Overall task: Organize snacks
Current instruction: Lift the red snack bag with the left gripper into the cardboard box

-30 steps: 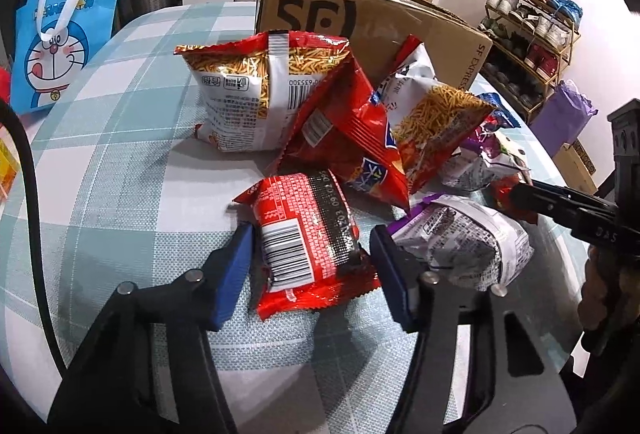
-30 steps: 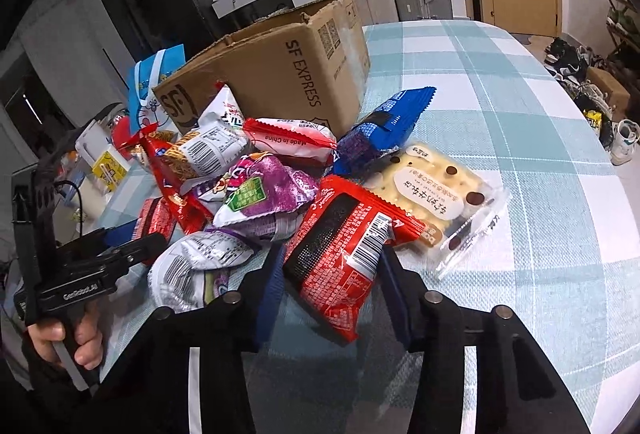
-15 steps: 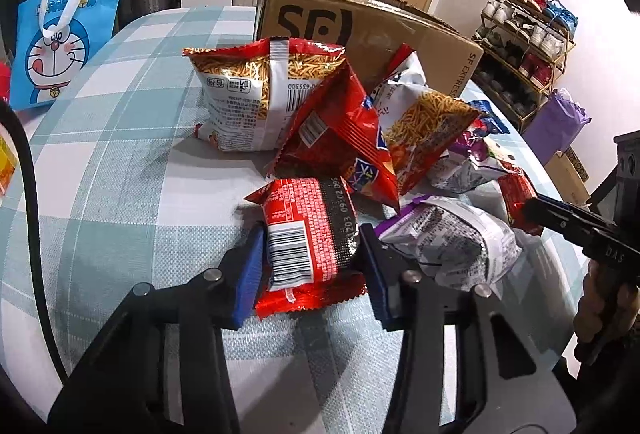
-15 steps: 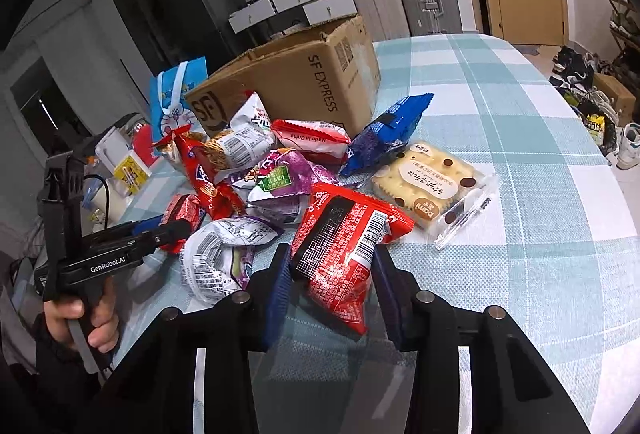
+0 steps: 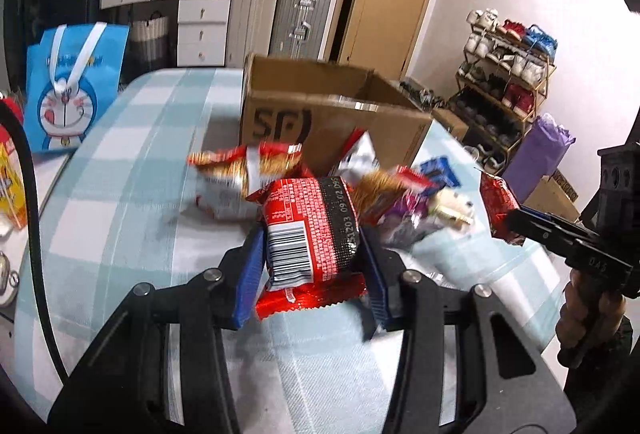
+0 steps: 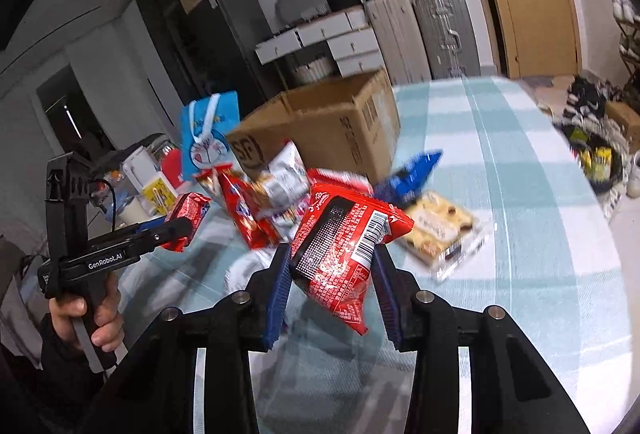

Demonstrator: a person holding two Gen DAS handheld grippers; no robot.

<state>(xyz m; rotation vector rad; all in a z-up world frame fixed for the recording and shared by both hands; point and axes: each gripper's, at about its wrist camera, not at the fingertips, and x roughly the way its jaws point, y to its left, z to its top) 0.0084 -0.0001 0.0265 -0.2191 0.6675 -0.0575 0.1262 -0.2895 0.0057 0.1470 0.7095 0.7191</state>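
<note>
The left hand-held gripper (image 5: 310,258) grasps a red packet (image 5: 310,238) clear of the tabletop (image 5: 120,202); the right hand-held gripper (image 6: 330,276) pinches a second red packet (image 6: 344,246) likewise. Only the right view shows the biscuit pack (image 6: 440,230) ahead to its right, with bare cloth beyond. Only the left view shows the shoe rack (image 5: 508,74). The snack pile (image 5: 256,178) and open box (image 5: 320,114) lie ahead of both.

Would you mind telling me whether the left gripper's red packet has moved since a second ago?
Yes. The red packet has risen off the tablecloth, lifted toward the cardboard box.
</note>
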